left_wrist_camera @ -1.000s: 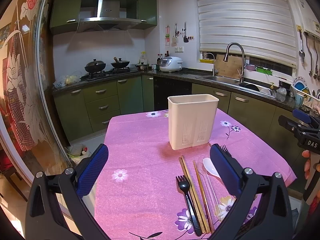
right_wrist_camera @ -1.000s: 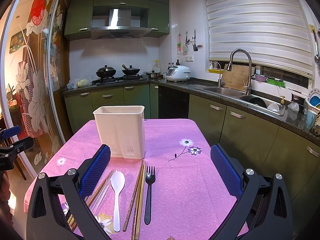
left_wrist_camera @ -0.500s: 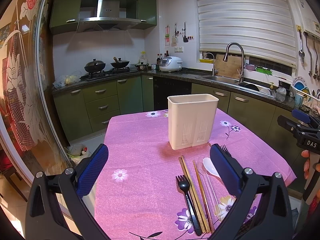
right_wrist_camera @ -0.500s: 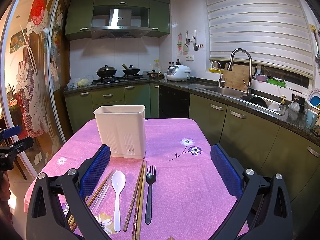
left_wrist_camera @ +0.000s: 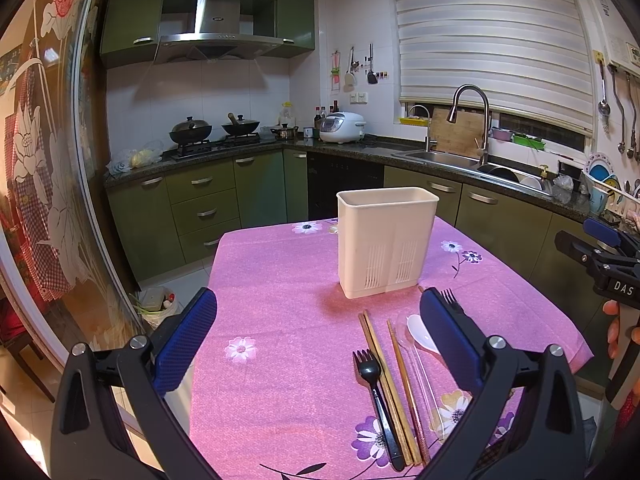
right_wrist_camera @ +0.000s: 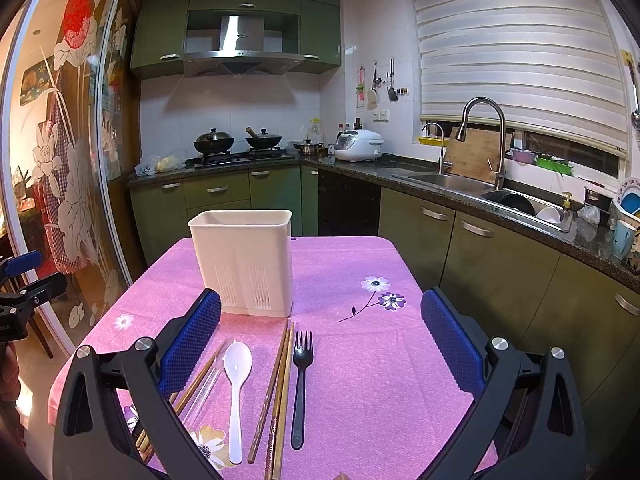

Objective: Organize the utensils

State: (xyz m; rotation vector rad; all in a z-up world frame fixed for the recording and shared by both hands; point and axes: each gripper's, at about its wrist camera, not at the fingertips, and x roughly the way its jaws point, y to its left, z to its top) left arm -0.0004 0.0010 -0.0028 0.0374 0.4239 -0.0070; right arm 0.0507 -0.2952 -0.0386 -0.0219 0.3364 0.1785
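Note:
A cream utensil holder [left_wrist_camera: 387,240] [right_wrist_camera: 244,262] stands upright on the pink flowered tablecloth [left_wrist_camera: 280,300] [right_wrist_camera: 360,360]. In front of it lie a black fork [right_wrist_camera: 300,384] [left_wrist_camera: 376,396], wooden chopsticks [right_wrist_camera: 278,396] [left_wrist_camera: 388,384], a white spoon [right_wrist_camera: 237,384] [left_wrist_camera: 420,334] and a clear straw-like stick [left_wrist_camera: 420,376]. A second black fork [left_wrist_camera: 450,298] peeks from behind the left gripper's right finger. My left gripper [left_wrist_camera: 318,334] hovers open above the table's near left part. My right gripper [right_wrist_camera: 320,340] is open over the utensils, holding nothing.
Green kitchen cabinets [right_wrist_camera: 472,248], a sink with tap [right_wrist_camera: 480,148] and a stove with pans [left_wrist_camera: 212,132] ring the table. A bin with rubbish [left_wrist_camera: 154,304] sits on the floor left of the table. The other gripper and a hand [left_wrist_camera: 616,320] show at the right edge.

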